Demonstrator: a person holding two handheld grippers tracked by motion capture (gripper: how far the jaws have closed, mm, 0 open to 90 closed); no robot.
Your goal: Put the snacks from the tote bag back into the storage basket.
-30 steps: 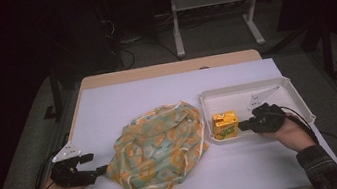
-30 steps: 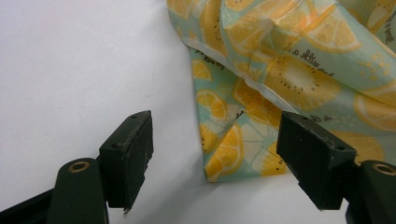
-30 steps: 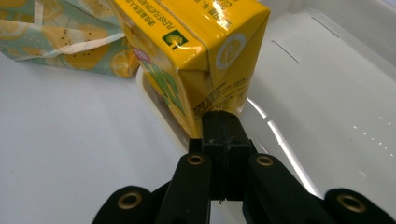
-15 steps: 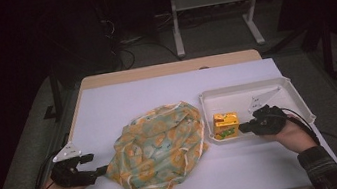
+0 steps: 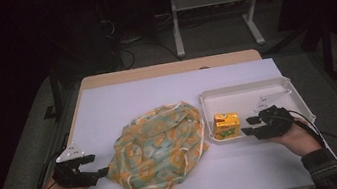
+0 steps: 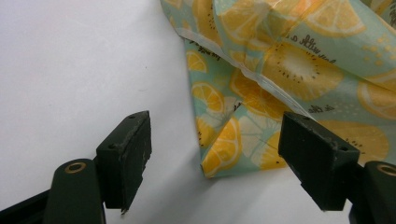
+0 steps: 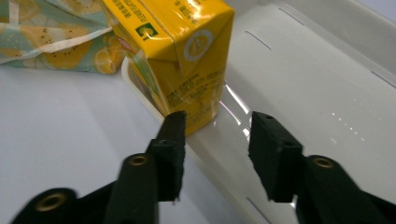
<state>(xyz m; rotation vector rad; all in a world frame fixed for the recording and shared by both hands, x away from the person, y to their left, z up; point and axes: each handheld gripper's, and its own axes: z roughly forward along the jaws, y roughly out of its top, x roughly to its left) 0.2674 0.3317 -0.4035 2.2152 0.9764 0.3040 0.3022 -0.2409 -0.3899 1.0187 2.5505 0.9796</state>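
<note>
We see the cloth bag (image 5: 157,149) lying mid-table (image 5: 107,103), the tray (image 5: 257,94) just right of it, and the carton (image 5: 225,125) standing in the tray's near left corner, close beside the bag.

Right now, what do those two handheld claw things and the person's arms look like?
Both are black. The left claw carries a grey three-cornered plate on top, and the right claw has one too. Each ends in two blocky black jaws with brass-coloured rivets. Thin dark cables trail back. A dark plaid sleeve covers the right wrist.

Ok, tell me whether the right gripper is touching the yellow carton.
Cannot tell. In the right gripper view, the open right gripper has one jaw tip overlapping the yellow carton, no clear gap or contact.
</note>
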